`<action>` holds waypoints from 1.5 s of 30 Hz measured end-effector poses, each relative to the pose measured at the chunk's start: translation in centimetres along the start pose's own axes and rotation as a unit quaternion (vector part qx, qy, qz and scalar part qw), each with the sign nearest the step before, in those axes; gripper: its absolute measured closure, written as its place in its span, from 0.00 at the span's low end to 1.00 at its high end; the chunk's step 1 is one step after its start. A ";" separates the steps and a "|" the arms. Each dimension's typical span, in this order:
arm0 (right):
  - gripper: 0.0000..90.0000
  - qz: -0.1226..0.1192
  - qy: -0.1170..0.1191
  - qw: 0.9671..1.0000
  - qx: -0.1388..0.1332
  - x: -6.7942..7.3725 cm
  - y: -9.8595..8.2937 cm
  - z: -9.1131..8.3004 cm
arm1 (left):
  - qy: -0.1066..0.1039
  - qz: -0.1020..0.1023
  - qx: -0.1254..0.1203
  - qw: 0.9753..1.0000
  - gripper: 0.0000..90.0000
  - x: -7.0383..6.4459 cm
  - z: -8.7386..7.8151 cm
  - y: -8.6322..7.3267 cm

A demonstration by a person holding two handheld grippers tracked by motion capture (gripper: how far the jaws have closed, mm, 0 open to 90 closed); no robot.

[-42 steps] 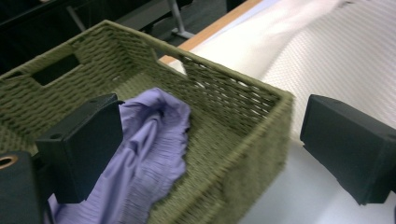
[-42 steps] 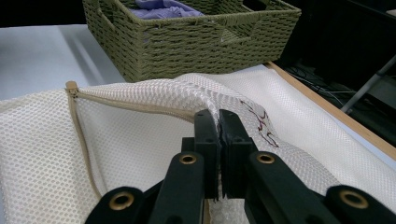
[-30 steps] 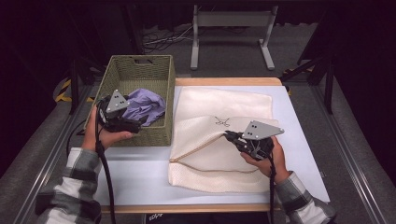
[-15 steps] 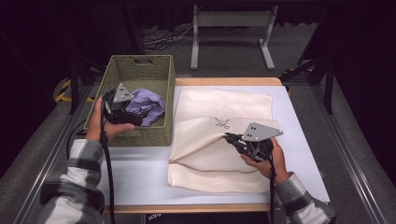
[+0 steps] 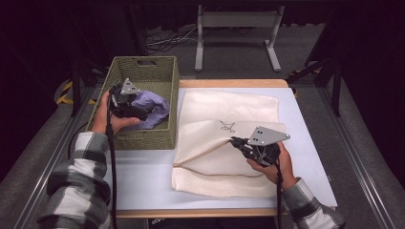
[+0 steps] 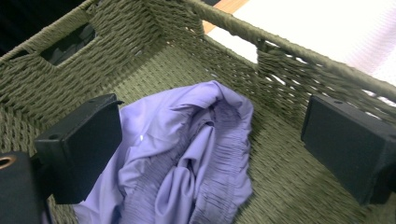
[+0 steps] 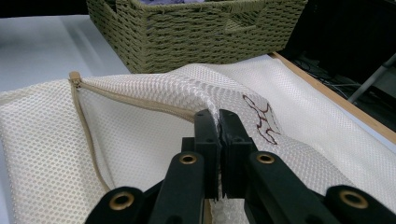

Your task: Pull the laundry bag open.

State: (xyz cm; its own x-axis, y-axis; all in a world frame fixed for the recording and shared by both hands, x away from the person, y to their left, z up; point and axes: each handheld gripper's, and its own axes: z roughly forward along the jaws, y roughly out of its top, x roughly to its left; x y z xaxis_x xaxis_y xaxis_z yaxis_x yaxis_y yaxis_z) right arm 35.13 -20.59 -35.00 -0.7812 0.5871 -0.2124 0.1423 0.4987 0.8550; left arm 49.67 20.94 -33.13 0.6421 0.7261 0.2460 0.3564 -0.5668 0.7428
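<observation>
Two grippers at work — the right gripper (image 7: 218, 122) is clamped on the mesh bag's (image 5: 229, 143) top layer, lifting its mouth open. At ten o'clock, the left gripper (image 6: 210, 135), jaws spread wide, hovers over the purple garment (image 6: 187, 158) in the basket (image 5: 169, 76) — likely about to grab it.

Table (image 5: 143, 186), white-topped, wood-edged, standing on grey floor (image 5: 363, 143); metal stand (image 5: 236, 28) and loose cables (image 5: 165, 43) lying behind.
</observation>
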 end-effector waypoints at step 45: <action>0.97 0.011 0.005 1.000 0.025 1.1 -0.7 0.7 | -0.007 -0.010 0.107 0.994 0.08 5.6 5.6 -2.1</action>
State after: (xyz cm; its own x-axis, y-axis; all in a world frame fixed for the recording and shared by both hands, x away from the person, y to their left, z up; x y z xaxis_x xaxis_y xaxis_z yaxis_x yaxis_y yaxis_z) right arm 34.61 -19.88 -36.13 -0.7840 0.5915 -0.1886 0.1890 0.5168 0.8350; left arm 56.31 24.07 -36.77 0.6424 0.7335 0.2221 0.5048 -0.6230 0.5975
